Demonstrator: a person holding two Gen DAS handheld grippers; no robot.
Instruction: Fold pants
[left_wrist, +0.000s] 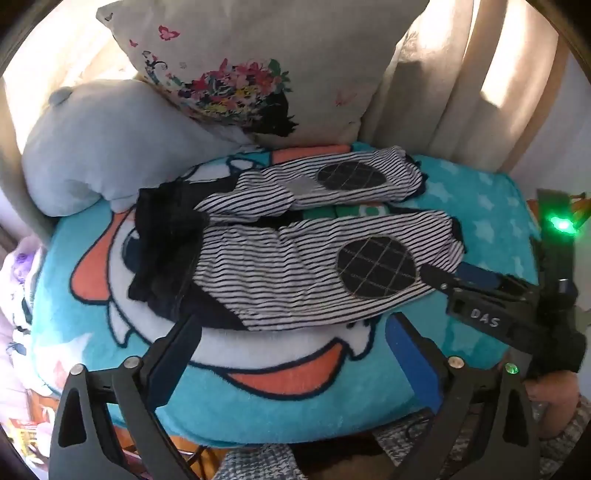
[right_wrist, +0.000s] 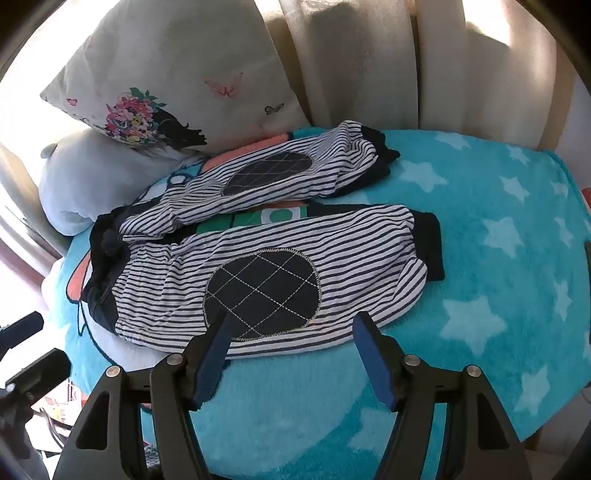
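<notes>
The striped pants (left_wrist: 295, 254) lie spread flat on a turquoise cartoon blanket (left_wrist: 258, 406), unfolded, with the dark waistband (left_wrist: 166, 251) toward 9 o'clock and the 2 legs running out toward 3 o'clock. The legs are parted, a strip of blanket showing between them. Each leg carries 1 dark oval knee patch with quilted stitching; the near patch (right_wrist: 262, 293) sits on the leg closest to both cameras, the far patch (right_wrist: 267, 173) on the leg at 12 o'clock. Dark cuffs (right_wrist: 430, 245) close the leg ends.

In the left wrist view, the left claw (left_wrist: 293, 349) stands wide, its blue-padded fingers (left_wrist: 410, 354) apart over the blanket at 6 o'clock, just beside the near edge of the pants and holding nothing. The right claw (left_wrist: 443, 277) comes in from 4 o'clock in that view, its tip at the near leg's edge beside the knee patch.

In the right wrist view, the right claw (right_wrist: 291, 339) is also wide and holds nothing, with the left finger tip over the lower rim of the near knee patch and the right finger just past the leg's hem, above the blanket (right_wrist: 480, 332).

A butterfly-print pillow (right_wrist: 166, 74) and a pale grey cushion (left_wrist: 103, 140) lean at 11 o'clock behind the pants, with cream curtains (right_wrist: 369, 55) at 12 o'clock.
</notes>
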